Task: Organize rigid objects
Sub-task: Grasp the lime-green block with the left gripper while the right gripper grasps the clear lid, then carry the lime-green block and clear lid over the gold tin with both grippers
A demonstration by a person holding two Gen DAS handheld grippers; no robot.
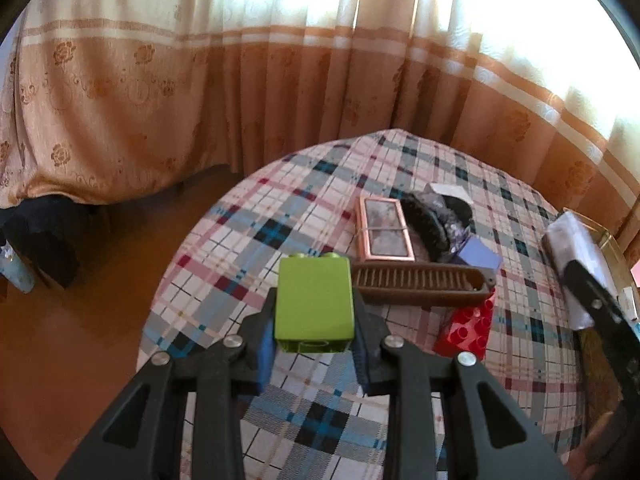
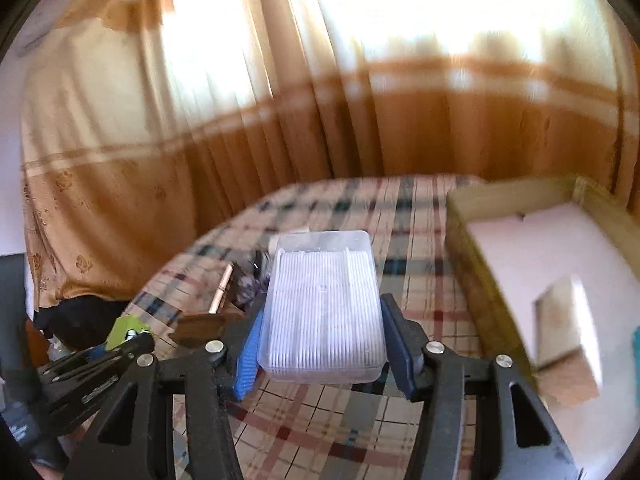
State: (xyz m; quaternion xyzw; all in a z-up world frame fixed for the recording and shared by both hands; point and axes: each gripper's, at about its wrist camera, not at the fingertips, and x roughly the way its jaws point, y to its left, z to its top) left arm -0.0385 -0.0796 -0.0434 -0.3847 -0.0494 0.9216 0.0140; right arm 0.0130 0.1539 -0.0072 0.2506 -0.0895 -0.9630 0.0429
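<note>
My left gripper (image 1: pixel 316 314) is shut on a lime green toy brick (image 1: pixel 314 300), held above the plaid tablecloth (image 1: pixel 320 420). My right gripper (image 2: pixel 324 322) is shut on a clear ribbed plastic box (image 2: pixel 324 292); both pads press its long sides and it hangs clear of the table. In the left wrist view that box (image 1: pixel 572 252) shows at the right edge. The right wrist view catches the green brick (image 2: pixel 126 330) at the lower left. On the cloth lie a red studded brick (image 1: pixel 468 328), a brown slotted comb-like piece (image 1: pixel 424 280), a pink-framed case (image 1: pixel 384 230) and a purple cube (image 1: pixel 480 256).
A wooden box (image 2: pixel 472 248) lined with white foam stands on the table's right side. A black furry item (image 1: pixel 428 220) lies behind the case. Orange and cream curtains hang close behind the table, and the floor drops away on the left.
</note>
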